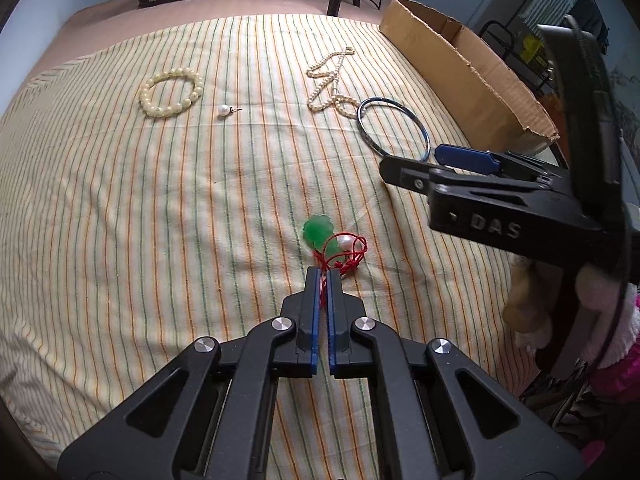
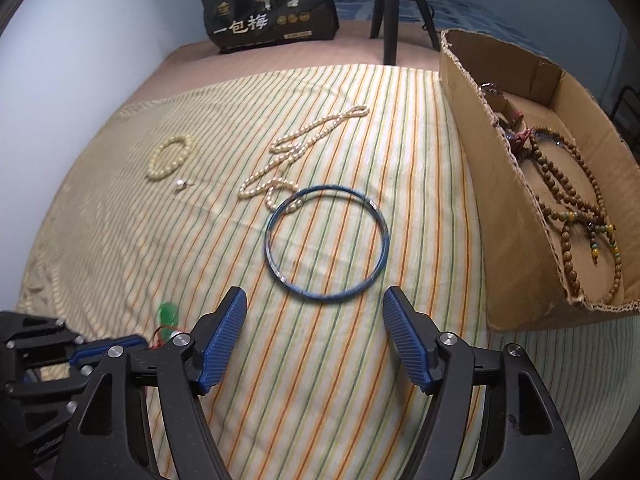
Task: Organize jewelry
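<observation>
Two claws are in play on my feeds. My left claw, at the bottom centre of the left view, has its blue pads pressed together on the red cord of the pendant; the green stone lies on the striped sheet just beyond the tips, with a white bead tangled in the cord beside it. In the right view the same pendant peeks out at the lower left, right at the left claw's tips.

My right claw stands wide apart at the bottom of its view, holding nothing. The blue bangle lies flat on the sheet just past its tips, at mid-frame, roughly centred between the fingers. A pearl necklace touches the bangle's far rim. Further to the upper left sit a bead bracelet and a single pearl earring, apart from each other.

At the right edge, the cardboard box holds brown wooden beads.
</observation>
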